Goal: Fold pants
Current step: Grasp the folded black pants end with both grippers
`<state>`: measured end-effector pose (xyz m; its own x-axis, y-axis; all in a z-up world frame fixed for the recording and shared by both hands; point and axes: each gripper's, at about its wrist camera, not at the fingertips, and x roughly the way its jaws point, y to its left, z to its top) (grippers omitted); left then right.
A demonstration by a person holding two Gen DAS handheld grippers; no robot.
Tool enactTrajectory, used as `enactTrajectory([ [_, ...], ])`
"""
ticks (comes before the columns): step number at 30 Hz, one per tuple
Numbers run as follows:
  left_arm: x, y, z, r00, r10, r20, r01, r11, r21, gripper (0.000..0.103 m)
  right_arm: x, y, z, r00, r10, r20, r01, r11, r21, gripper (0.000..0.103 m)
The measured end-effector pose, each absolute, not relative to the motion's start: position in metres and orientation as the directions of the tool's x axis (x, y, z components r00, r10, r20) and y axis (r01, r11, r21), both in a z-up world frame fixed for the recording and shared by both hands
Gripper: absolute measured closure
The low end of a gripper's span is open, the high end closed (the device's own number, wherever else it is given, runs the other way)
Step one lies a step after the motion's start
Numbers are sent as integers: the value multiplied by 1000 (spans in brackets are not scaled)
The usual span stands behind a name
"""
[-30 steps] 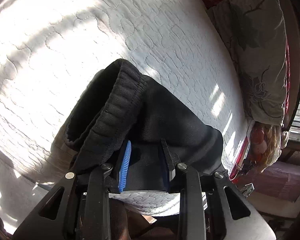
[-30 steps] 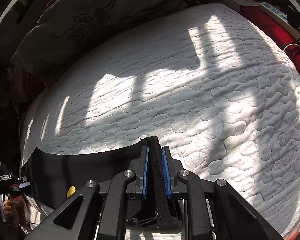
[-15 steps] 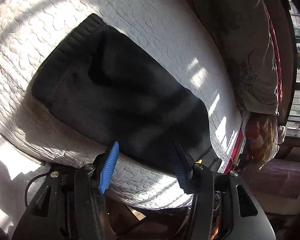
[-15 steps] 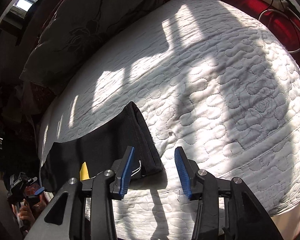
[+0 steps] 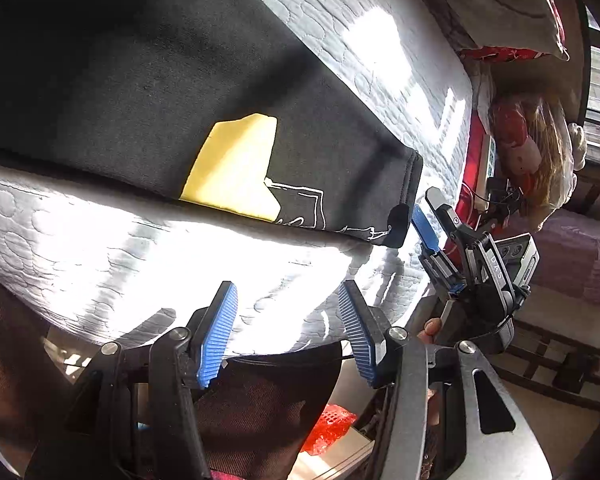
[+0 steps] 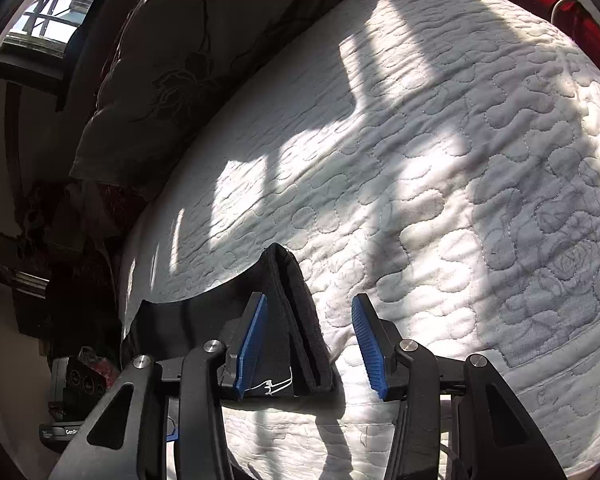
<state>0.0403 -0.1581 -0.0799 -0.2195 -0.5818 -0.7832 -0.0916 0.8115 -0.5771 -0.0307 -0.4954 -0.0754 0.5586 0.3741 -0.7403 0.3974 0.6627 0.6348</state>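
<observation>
One pair of black pants (image 5: 148, 80) lies folded on the bed (image 6: 440, 168), both grippers released: left (image 5: 288, 332) empty, right (image 6: 310, 348) opening around the hem.

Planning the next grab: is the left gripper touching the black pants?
Apart. In the left wrist view the left gripper is open over the mattress edge, and a band of bare sunlit quilt separates its pads from the pants.

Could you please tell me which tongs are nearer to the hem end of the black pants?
Right. The right tongs, opening, straddle the pants' hem end without pinching it; the left tongs hang off the mattress edge, beside the yellow patch.
</observation>
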Motion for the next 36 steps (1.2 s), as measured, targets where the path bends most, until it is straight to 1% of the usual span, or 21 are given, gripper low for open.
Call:
enactTrajectory([
  [4,35,-173,-84,-245,-585,-774,-110,809,-577,52,-10,-498,-90,524,459,-717,353,649,674,53],
  [6,34,-177,-85,-242,-594,-767,-127,804,-582,52,1,-497,-96,499,498,-709,333,645,688,47],
  [7,33,-180,-86,-238,-595,-768,-136,803,-580,52,5,-498,-97,496,520,-695,318,637,703,42],
  [10,30,-186,-89,-242,-597,-765,-159,802,-576,52,27,-491,-97,472,657,-588,226,555,801,42],
  [13,25,-186,-95,-261,-596,-759,-179,803,-569,52,48,-480,-98,386,661,-644,212,616,759,42],
  [15,23,-185,-96,-258,-600,-757,-195,800,-567,52,52,-486,-99,366,696,-617,204,587,783,42],
  [16,22,-184,-96,-253,-599,-759,-201,801,-565,52,52,-492,-100,364,708,-606,204,574,793,44],
  [17,22,-184,-96,-248,-597,-763,-204,802,-561,52,49,-498,-102,366,711,-600,207,566,798,42],
  [18,21,-183,-97,-242,-594,-767,-210,804,-557,52,45,-506,-107,360,714,-600,215,563,798,43],
  [19,20,-182,-98,-233,-595,-769,-218,803,-554,52,41,-513,-114,363,735,-573,222,529,819,47],
  [20,19,-181,-99,-226,-598,-769,-232,800,-554,52,38,-520,-121,381,760,-526,227,475,850,51],
  [22,19,-188,-103,-215,-611,-762,-269,787,-555,52,39,-523,-127,397,782,-480,223,425,877,52],
  [24,15,-186,-104,-204,-610,-766,-298,784,-545,52,49,-510,-127,351,819,-454,177,418,891,51],
  [25,14,-187,-104,-195,-609,-769,-308,782,-542,52,56,-498,-126,316,829,-462,153,436,887,50],
  [26,12,-187,-103,-187,-607,-772,-318,781,-537,52,62,-489,-125,292,828,-478,137,459,878,51],
  [28,11,-189,-101,-166,-602,-781,-341,778,-528,52,72,-477,-123,273,834,-479,119,465,877,50],
  [30,10,-192,-97,-133,-597,-791,-355,774,-524,52,78,-477,-120,281,840,-464,104,454,885,53],
  [31,10,-194,-95,-121,-592,-797,-353,776,-523,52,79,-482,-121,293,834,-468,109,458,883,57],
  [34,12,-201,-92,-89,-574,-814,-348,783,-515,52,75,-498,-134,302,831,-467,156,440,884,82],
  [35,12,-203,-92,-80,-573,-816,-351,782,-515,52,72,-502,-138,303,839,-451,160,422,892,84],
  [36,13,-204,-92,-67,-576,-815,-361,775,-518,52,68,-503,-138,310,852,-422,149,395,907,84],
])
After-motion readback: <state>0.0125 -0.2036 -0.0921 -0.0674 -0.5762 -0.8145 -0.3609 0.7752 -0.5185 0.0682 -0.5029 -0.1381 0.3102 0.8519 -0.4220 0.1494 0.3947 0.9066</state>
